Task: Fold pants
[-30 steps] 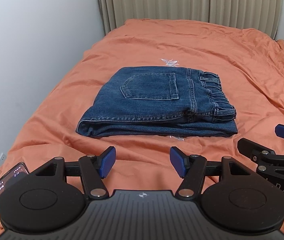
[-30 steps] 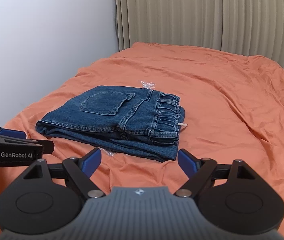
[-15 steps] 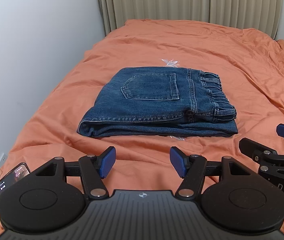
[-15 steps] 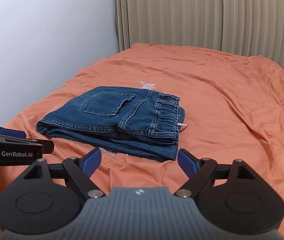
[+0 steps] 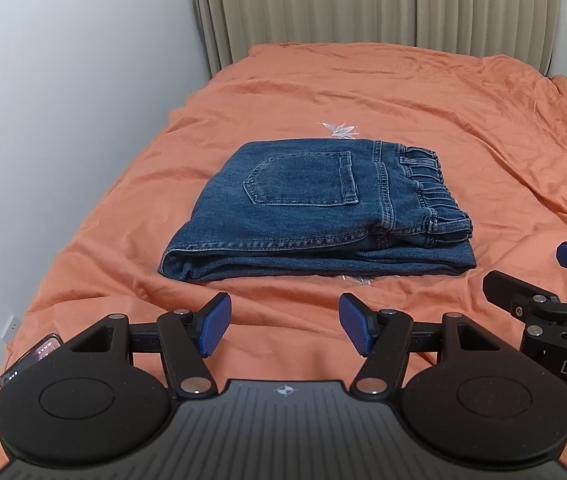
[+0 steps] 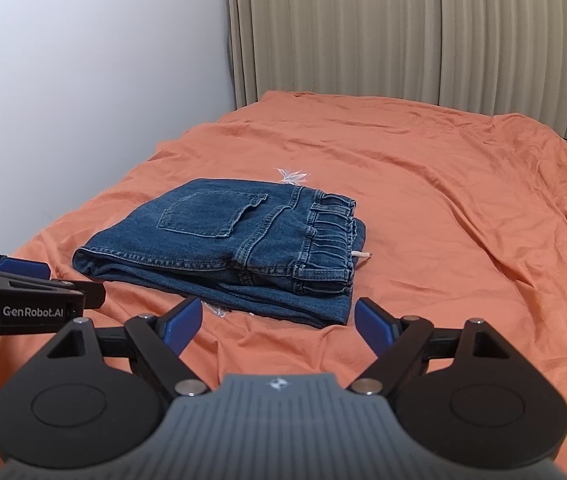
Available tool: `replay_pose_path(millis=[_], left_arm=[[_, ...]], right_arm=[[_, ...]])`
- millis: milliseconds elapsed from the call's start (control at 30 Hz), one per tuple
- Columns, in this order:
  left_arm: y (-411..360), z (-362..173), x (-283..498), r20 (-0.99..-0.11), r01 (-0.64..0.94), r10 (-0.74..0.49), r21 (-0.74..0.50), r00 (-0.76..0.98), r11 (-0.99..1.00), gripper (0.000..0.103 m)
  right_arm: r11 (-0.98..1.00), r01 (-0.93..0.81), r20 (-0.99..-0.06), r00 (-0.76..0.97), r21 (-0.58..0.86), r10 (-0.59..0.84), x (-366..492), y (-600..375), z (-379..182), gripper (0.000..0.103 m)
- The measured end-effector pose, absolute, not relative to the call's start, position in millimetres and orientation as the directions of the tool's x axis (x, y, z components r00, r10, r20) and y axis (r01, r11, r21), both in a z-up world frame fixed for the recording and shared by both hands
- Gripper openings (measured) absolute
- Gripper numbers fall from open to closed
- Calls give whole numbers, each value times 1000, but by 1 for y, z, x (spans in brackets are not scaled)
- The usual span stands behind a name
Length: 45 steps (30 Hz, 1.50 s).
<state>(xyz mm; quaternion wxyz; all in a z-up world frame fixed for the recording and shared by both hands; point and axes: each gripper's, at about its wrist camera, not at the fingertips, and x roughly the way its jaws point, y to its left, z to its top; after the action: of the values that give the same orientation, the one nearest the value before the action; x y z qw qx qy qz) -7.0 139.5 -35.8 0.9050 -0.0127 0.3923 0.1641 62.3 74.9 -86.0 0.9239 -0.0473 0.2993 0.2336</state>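
The folded blue denim pants lay flat on the orange bed sheet, back pocket up, waistband to the right. The left gripper hovered near the pants' front edge, tilted down, fingers apart and empty. The right gripper did likewise. Behind the pants stood beige pleated curtains; left of them, a white wall and a phone.

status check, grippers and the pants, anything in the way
Left gripper open, empty; right gripper open, empty. Jeans folded flat on the orange bedsheet, untouched. Nothing between grippers and jeans.
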Motion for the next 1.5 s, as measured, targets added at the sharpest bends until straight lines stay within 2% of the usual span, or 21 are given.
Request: replay_pose_path(millis=[1500], left_arm=[[133,-28,-8,-688,-289,283,110,669,951,72]], right_arm=[[890,-453,-561,722,60,405,61,70,-79,80]])
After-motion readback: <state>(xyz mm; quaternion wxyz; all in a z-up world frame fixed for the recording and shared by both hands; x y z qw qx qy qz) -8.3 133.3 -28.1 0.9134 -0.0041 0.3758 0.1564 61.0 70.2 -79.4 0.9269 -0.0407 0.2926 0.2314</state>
